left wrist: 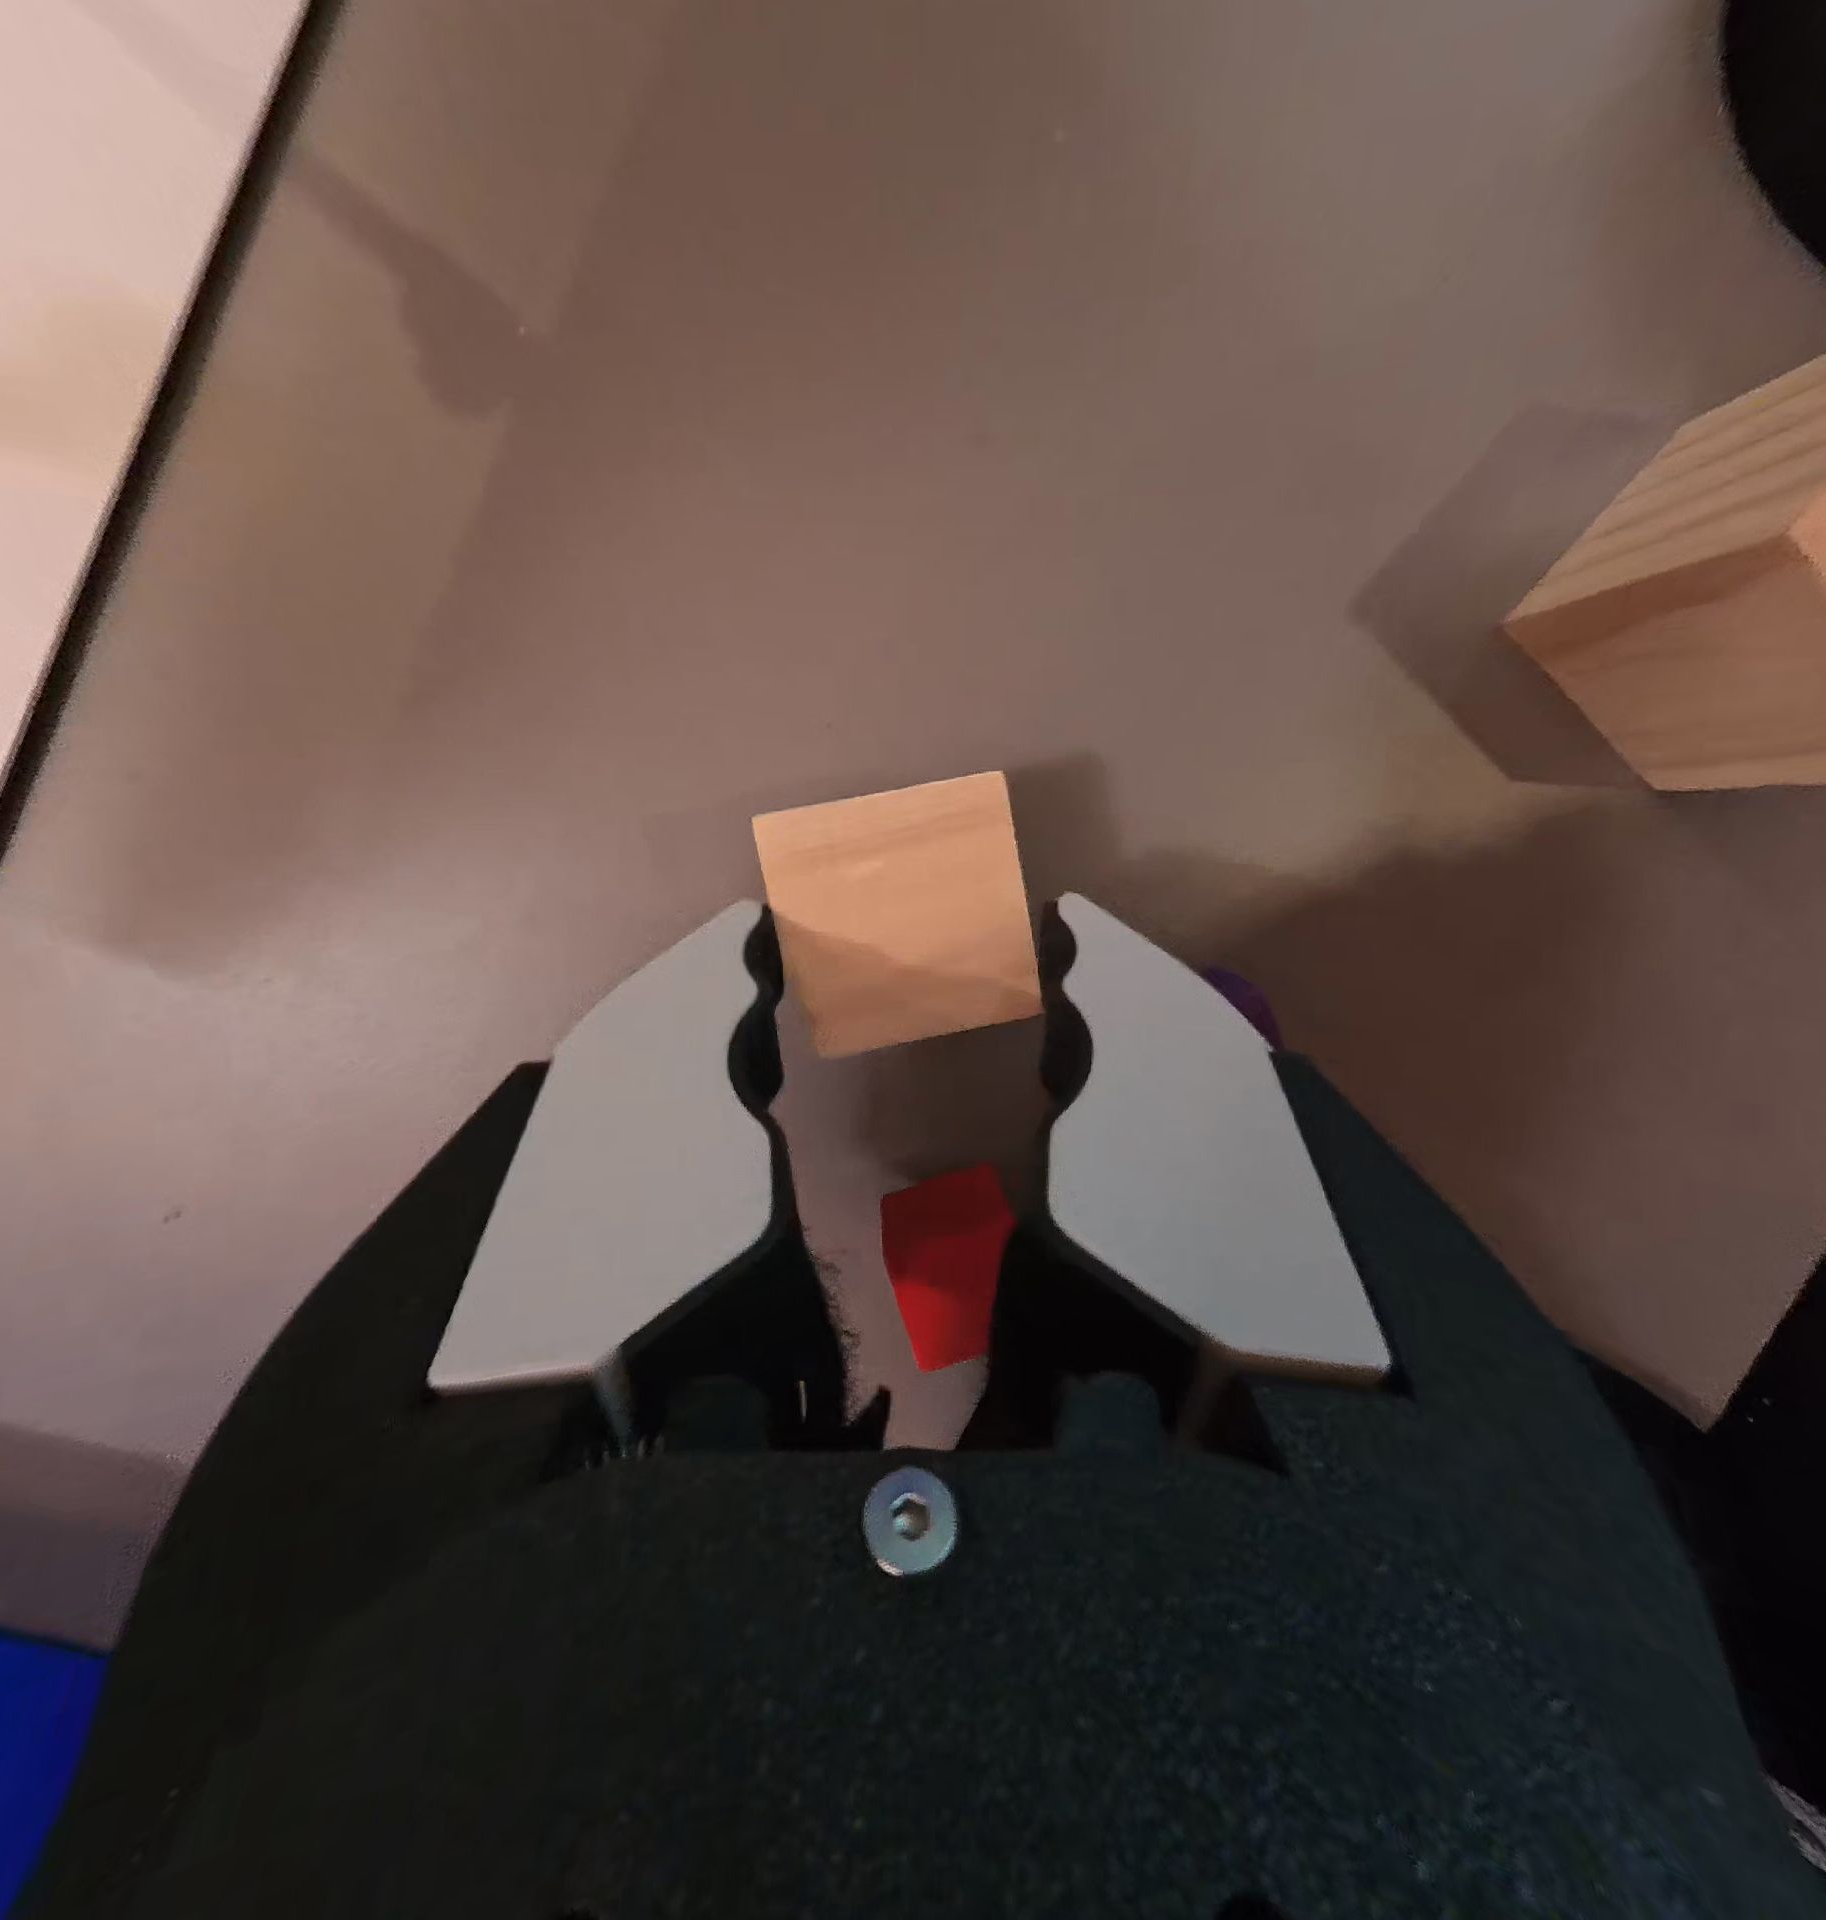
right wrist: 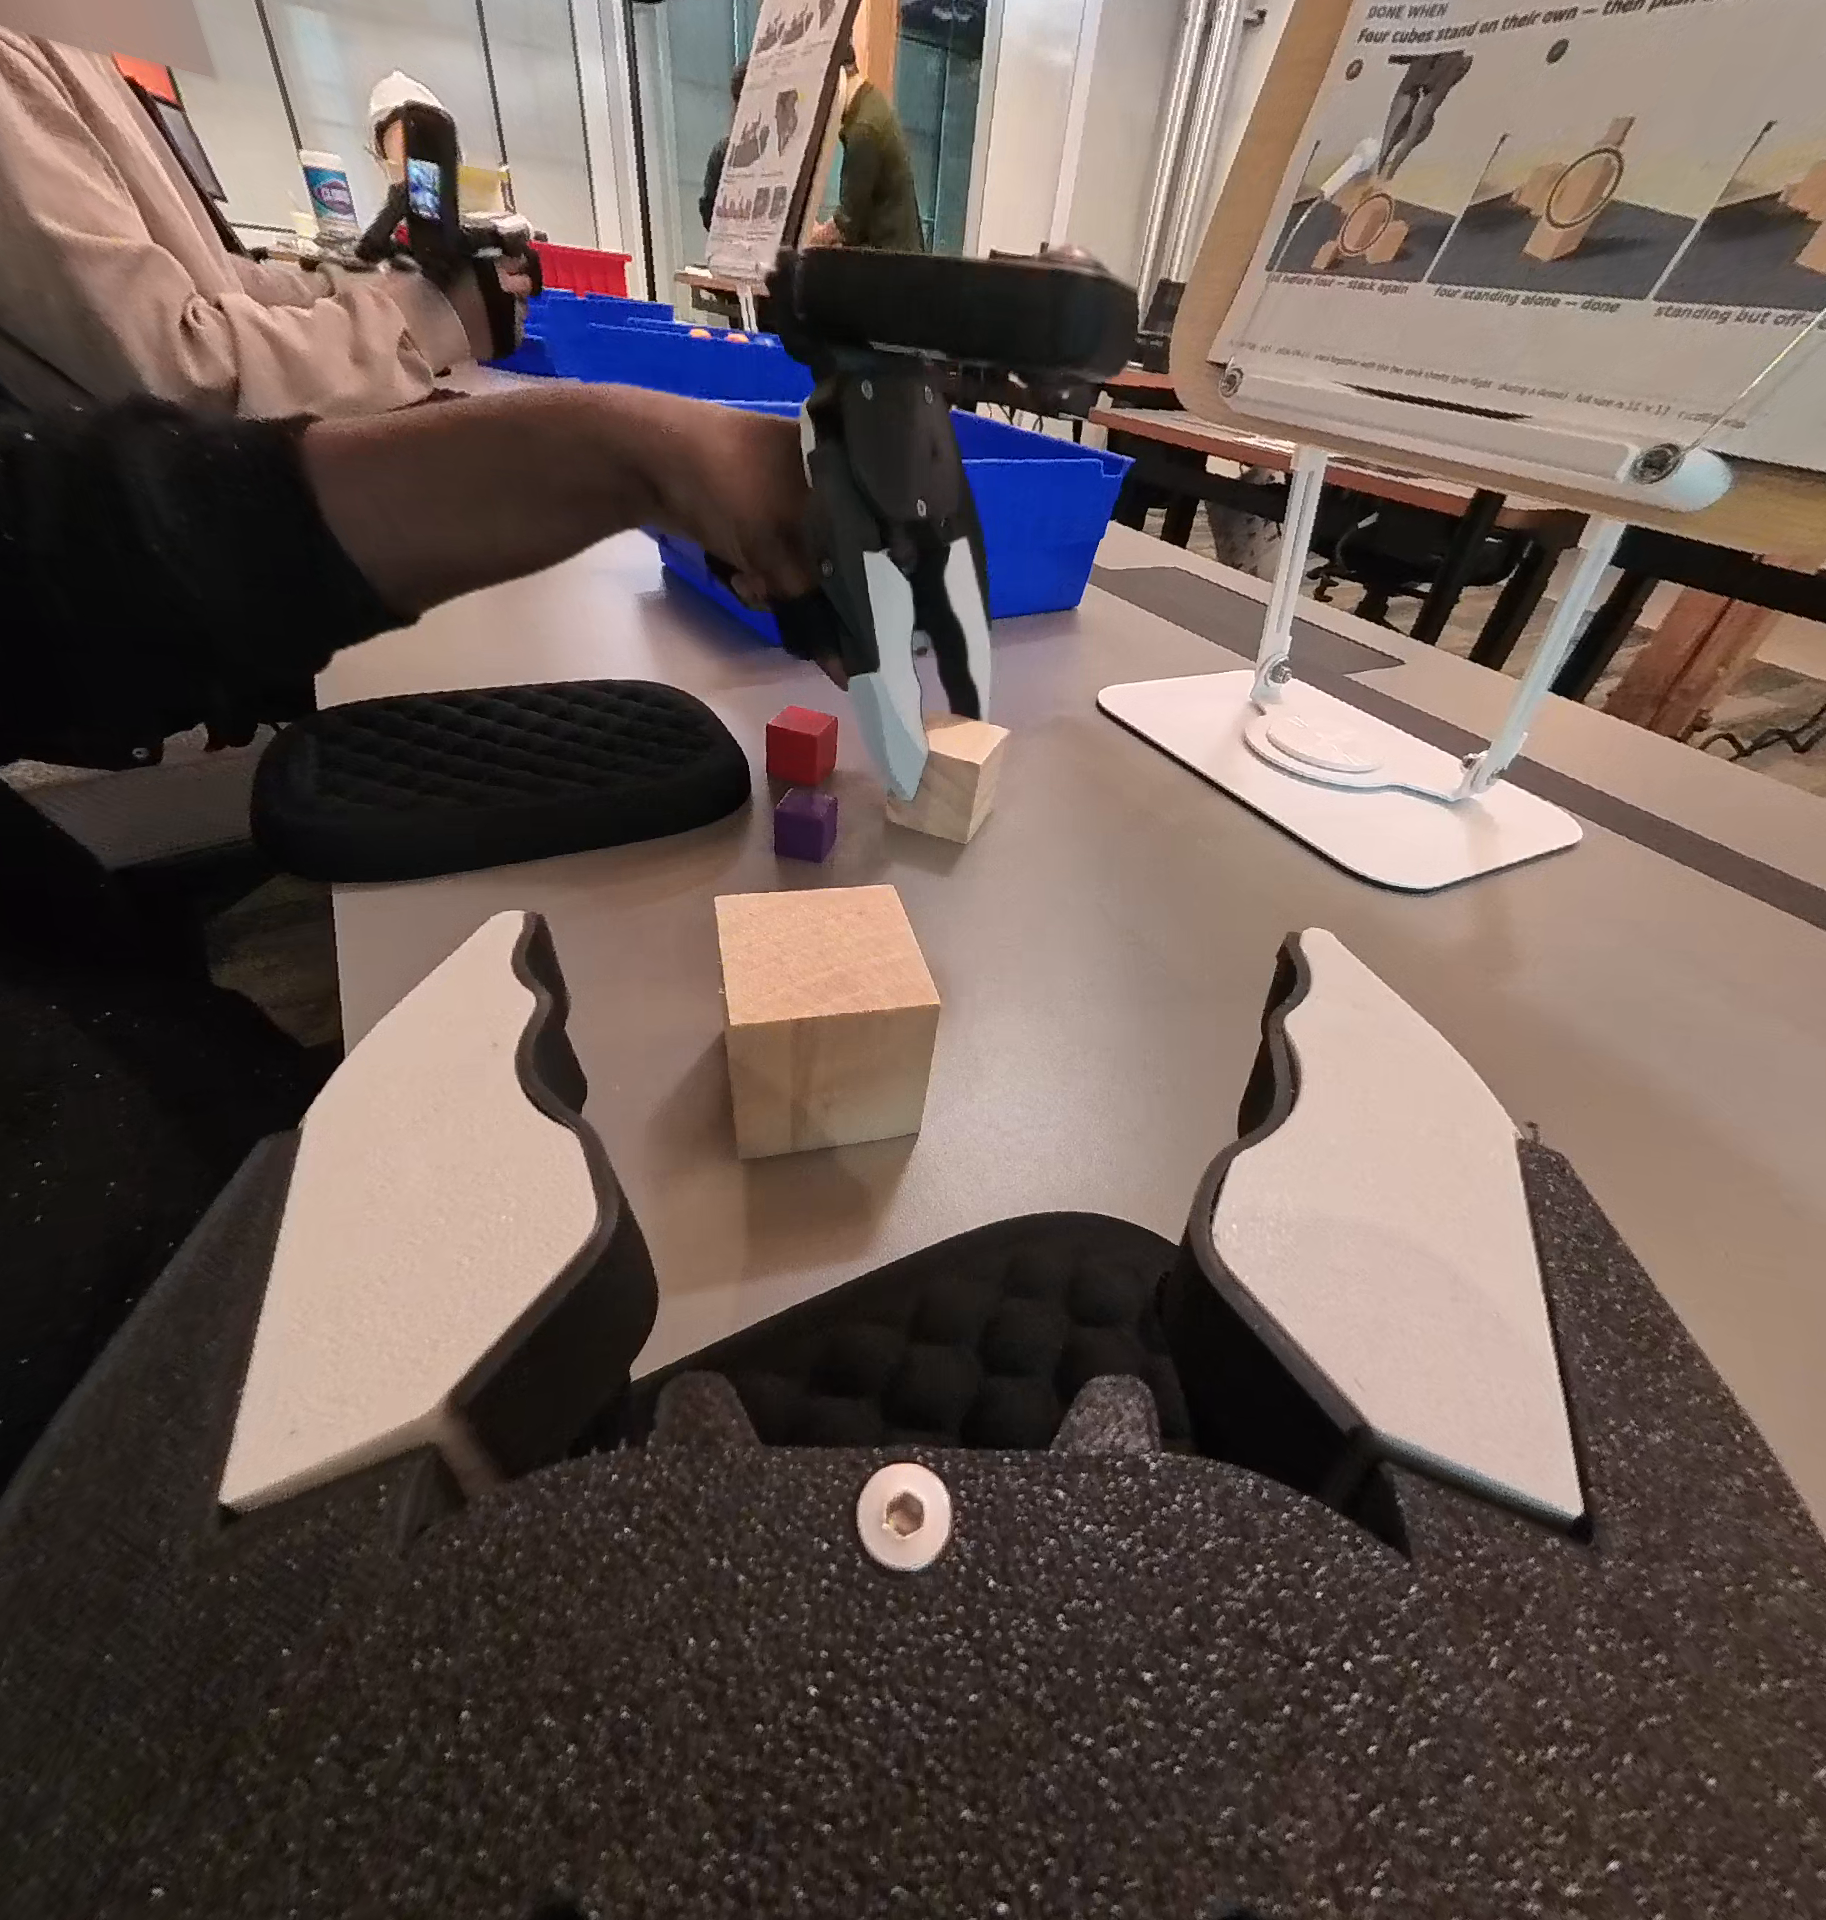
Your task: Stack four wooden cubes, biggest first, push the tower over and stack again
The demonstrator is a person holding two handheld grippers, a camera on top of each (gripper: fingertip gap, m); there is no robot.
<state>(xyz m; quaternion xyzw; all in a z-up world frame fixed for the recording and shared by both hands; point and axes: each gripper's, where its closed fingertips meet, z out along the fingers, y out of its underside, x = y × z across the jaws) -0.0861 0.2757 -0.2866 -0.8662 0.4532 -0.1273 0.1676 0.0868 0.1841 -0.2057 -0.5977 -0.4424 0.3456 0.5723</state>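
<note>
at the left of the right wrist view a black quilted pad [right wrist: 493,769] lay on the table [right wrist: 1200,987], and a hand [right wrist: 722,488] reached in from the left, level, with the left gripper [right wrist: 924,738] pointing steeply down. just right of the pad sat a red cube [right wrist: 801,743] and a purple cube [right wrist: 805,823]. next came the small wooden cube [left wrist: 893,909], slightly skewed between the narrowed jaws; firm pressing could not be told. it looked light, stiff and smooth, best taken on two flat opposite faces. lower centre, the right gripper [right wrist: 914,935] hung low with jaws wide, holding nothing, just behind a large wooden cube [right wrist: 826,1029]. a white stand [right wrist: 1335,790] stood at right.
</note>
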